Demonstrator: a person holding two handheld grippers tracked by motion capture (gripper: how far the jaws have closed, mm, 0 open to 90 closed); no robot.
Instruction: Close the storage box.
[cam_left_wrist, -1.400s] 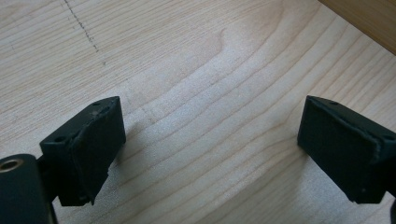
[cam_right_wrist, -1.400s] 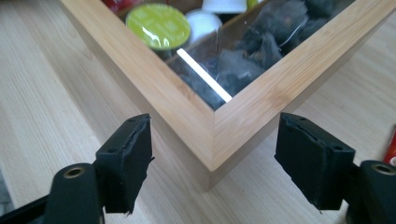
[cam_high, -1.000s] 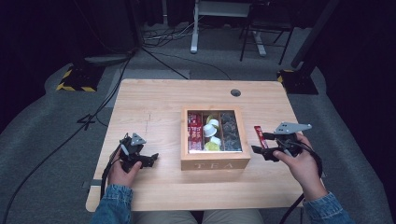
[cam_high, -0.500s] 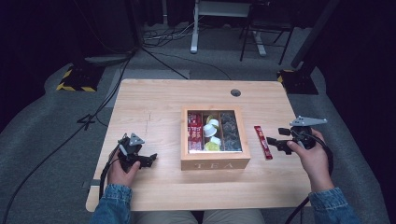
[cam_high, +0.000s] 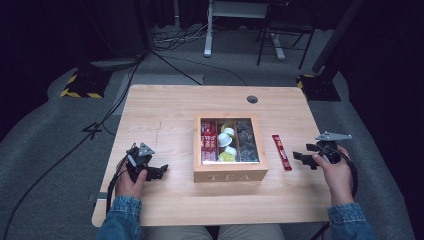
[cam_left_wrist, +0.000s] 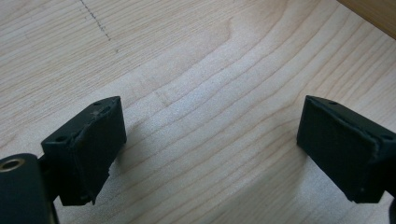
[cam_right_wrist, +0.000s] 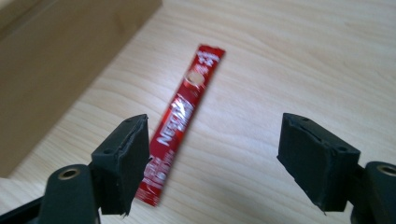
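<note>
Sachet (cam_right_wrist: 181, 125) lies flat on the surface, long axis running away from the right gripper (cam_right_wrist: 212, 158), its near end just beside one of the wide-open, empty jaws; left gripper (cam_left_wrist: 210, 149), likewise agape and empty, sits well apart.

one red stick sachet (cam_high: 281, 152); one tea box (cam_high: 230, 174)

My left hand-held gripper (cam_left_wrist: 210, 154) low over the pale wood tabletop (cam_left_wrist: 196, 70), my two black jaws spread wide with bare grain between them, a faint dotted line at top left, a darker wooden edge (cam_left_wrist: 373, 14) at top right
</note>
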